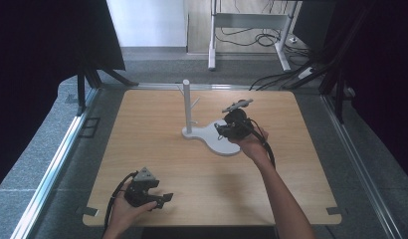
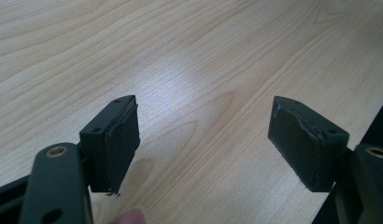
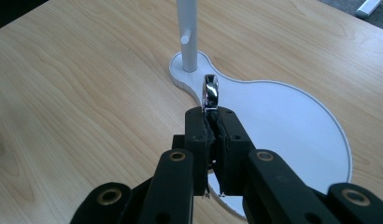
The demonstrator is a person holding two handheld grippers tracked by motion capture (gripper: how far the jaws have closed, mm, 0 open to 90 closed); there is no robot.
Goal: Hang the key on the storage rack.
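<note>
Black two-jaw left gripper (image 1: 162, 199): rests at the near left of the pale wood-grain desk (image 1: 142, 139), jaws spread wide over bare wood, holding nothing. Best kept parked there, clear of the work.

White stand, slim upright post with short side pegs (image 3: 188, 35) on a flat white pear-shaped base (image 3: 292, 126): sits mid-desk, towards the far side.

Black two-jaw right gripper (image 3: 213, 123): held above the base, just beside the post, jaws pressed together on a small shiny chrome ring (image 3: 210, 92). The ring stands on edge above the jaw tips, polished, rounded, reflective, pinched by its lower rim only.

Handling note (judgement): the likely step is hanging the ring on a peg. Keep the pinch firm, since polished metal may slip; line the ring's opening with the peg before advancing; release only once threaded.
</note>
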